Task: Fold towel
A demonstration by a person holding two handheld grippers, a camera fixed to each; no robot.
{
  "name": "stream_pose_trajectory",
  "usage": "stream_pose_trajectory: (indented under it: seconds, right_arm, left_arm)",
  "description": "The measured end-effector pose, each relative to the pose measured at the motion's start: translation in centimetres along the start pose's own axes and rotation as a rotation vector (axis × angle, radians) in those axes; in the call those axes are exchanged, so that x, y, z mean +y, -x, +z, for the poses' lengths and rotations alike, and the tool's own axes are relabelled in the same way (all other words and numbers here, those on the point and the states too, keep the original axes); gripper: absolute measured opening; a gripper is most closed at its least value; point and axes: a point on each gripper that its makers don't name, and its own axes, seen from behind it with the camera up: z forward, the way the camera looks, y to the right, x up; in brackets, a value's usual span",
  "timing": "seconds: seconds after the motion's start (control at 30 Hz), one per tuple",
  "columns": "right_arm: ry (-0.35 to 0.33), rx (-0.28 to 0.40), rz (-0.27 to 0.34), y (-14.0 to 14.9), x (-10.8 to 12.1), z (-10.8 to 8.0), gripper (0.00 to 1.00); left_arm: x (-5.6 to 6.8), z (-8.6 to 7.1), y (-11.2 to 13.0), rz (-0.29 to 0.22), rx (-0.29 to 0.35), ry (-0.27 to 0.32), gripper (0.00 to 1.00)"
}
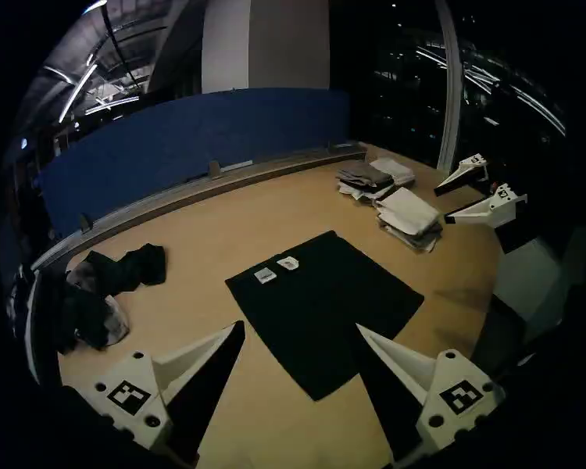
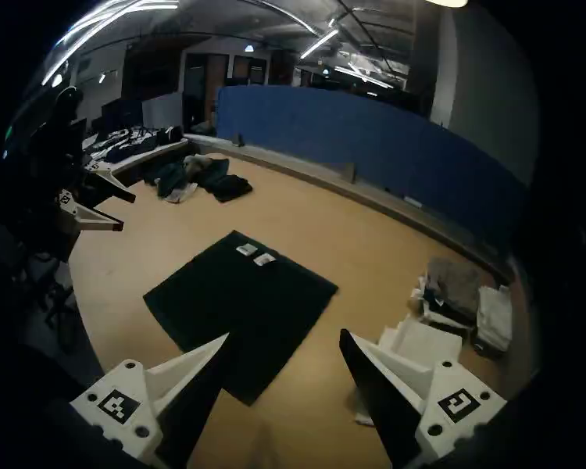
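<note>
Left gripper (image 1: 301,363) and right gripper (image 2: 285,371) both hover with fingers spread wide and nothing between them, each aimed at the dark towel (image 1: 324,313). That towel lies flat in the middle of the wooden table (image 1: 277,203), with two small white labels (image 1: 277,268) near one edge. Stacks of folded light towels (image 1: 406,213) sit toward one end of the table, a heap of dark cloths (image 1: 129,267) toward the other, and a blue partition (image 1: 191,148) runs along the far side.
</note>
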Motion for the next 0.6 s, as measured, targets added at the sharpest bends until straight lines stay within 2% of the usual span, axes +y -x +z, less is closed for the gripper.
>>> stream_pose_trajectory:
  seconds: [0.2,0.6]
  right_arm:
    - [-0.017,-0.026,-0.005,2.1,-1.2,1.5,1.00]
    - [-0.040,-0.084,0.039,7.6,-3.3,5.1,1.00]
  left_arm:
    - [0.8,1.6,2.7,0.000,-0.030,0.012,0.95]
    - [2.1,4.7,8.6,0.008,-0.105,0.045,0.95]
